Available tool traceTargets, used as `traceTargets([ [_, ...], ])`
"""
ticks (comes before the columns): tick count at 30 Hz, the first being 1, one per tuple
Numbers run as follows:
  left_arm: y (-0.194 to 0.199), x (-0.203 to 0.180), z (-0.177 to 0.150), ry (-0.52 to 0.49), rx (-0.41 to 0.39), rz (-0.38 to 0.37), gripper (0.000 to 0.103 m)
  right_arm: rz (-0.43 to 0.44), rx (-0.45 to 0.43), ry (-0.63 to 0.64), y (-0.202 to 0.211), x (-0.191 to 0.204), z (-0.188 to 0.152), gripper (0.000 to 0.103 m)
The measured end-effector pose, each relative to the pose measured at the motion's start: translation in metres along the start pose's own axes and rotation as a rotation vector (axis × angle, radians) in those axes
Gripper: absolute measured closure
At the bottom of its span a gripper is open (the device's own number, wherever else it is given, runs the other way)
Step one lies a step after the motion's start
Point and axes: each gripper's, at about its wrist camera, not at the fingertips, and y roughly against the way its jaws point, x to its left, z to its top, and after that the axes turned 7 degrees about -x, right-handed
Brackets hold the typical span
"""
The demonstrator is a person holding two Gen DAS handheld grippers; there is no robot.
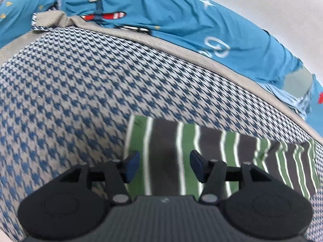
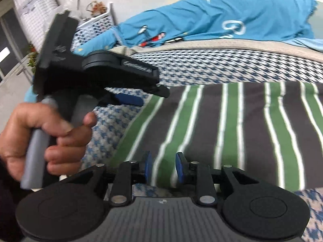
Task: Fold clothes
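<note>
A folded garment with green, dark grey and white stripes [image 1: 167, 139] [image 2: 252, 131] lies flat on a blue-and-white houndstooth bedsheet [image 1: 70, 80] [image 2: 201, 68]. My left gripper [image 1: 164, 161] hovers over the garment's left end, open, with nothing pressed between its blue pads. My right gripper [image 2: 164, 166] stands over the near edge of the same garment, open by a narrower gap, and the cloth lies below the pads, not pinched. In the right wrist view a hand [image 2: 50, 133] holds the left gripper's handle at the garment's left edge.
A bright blue garment with plane and star prints [image 1: 161, 10] [image 2: 222, 16] lies crumpled along the far side of the sheet, past its grey border [image 1: 181, 46]. A white basket [image 2: 99, 20] and potted plants [image 2: 32, 58] stand at the back left.
</note>
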Motion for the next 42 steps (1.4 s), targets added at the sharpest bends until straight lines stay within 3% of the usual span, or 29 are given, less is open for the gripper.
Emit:
traceTargets([
  [11,-0.004,-0.028,-0.019,-0.036,0.023,-0.035,0.036,-0.114,-0.054,-0.054,0.022,-0.045,0.005,0.072],
  [20,-0.025,-0.048,-0.02,-0.042,0.054,-0.002,0.03,-0.197,-0.088,-0.128,0.033,-0.091,0.011,0.072],
  [42,-0.072,-0.09,-0.015,-0.025,0.04,0.039,0.018,-0.222,-0.148,-0.065,0.004,-0.142,0.049,0.072],
])
